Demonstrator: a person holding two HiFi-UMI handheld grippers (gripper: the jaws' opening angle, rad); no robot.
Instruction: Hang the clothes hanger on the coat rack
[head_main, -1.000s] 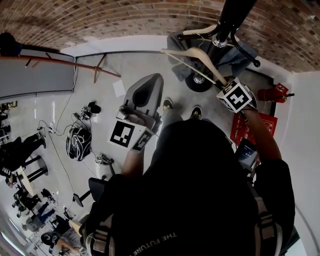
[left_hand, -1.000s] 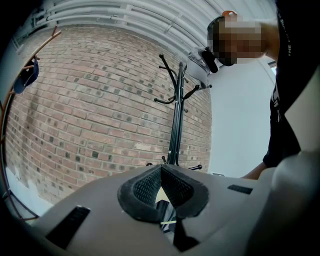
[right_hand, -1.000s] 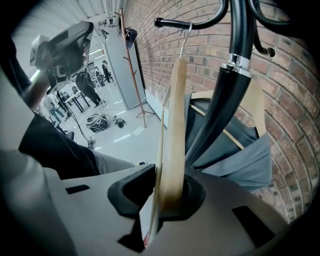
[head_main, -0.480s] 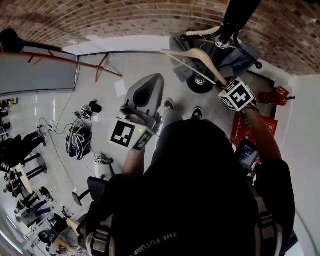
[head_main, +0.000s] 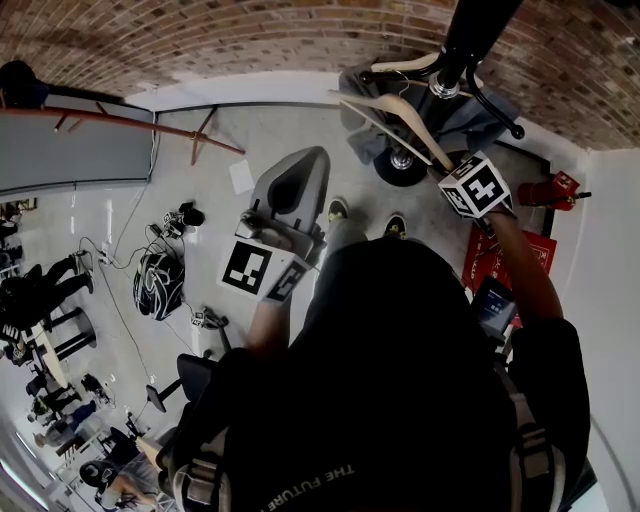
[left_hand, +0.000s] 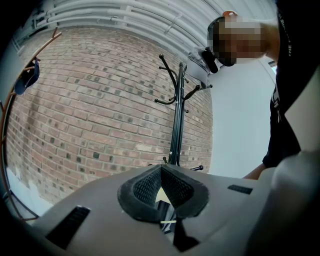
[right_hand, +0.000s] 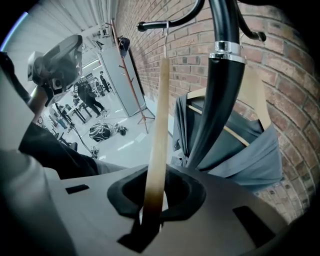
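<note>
— Brick wall (head_main: 200, 40) behind, grey floor below. Where's the hanger?

— The pale wooden hanger (right_hand: 159, 125) has one arm clamped in my right gripper (right_hand: 152, 200) jaws. Its thin wire hook is up against a peg of the coat rack (right_hand: 220, 100). Next, I reckon: seat the hook, then let go. My left gripper (left_hand: 161, 192) jaws are closed, empty.

Even indoor light filled my views; the pale floor (head_main: 260, 140) showed mild glare. Fisheye bent the brick wall (head_main: 200, 40) at the edges, corners went black, my right tongs (right_hand: 150, 212) blurred up close.
</note>
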